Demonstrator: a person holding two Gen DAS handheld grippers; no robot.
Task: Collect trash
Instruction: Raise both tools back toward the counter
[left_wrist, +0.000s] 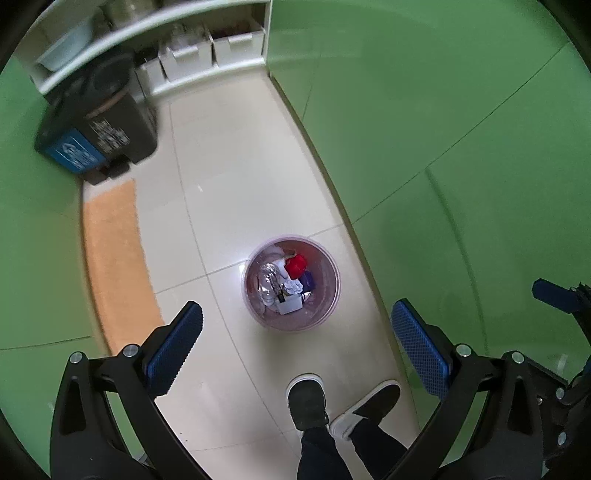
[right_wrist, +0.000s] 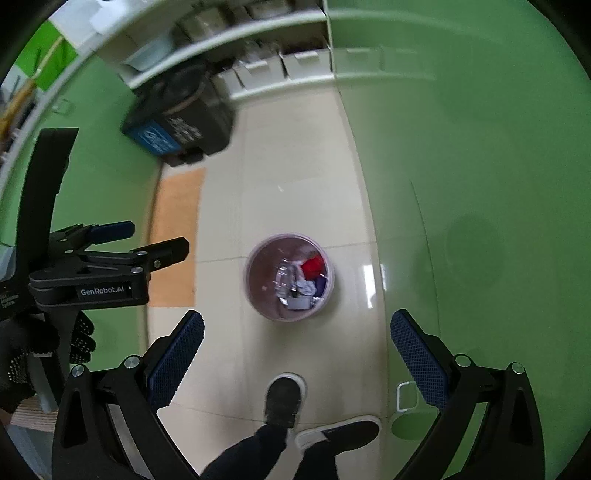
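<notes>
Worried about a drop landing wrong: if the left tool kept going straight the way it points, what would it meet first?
Most likely the small round bin on the floor, already holding trash. It sits just above the middle of the left tool view, nothing in between. Depth is unclear, so it might meet the floor tiles just short of it.

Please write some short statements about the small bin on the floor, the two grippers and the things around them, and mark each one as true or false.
1. The small round bin on the floor holds trash, with a red piece in it. True.
2. The left gripper is shut on a piece of trash. False: its jaws stand wide open with nothing between them.
3. The right gripper is open and empty. True.
4. The small bin lies tipped on its side. False: it stands upright, seen from above.
5. An orange mat lies on the floor beside the tiles. True.
6. The large dark bin stands to the right of the small bin. False: it is on the left, near the white shelf.
</notes>
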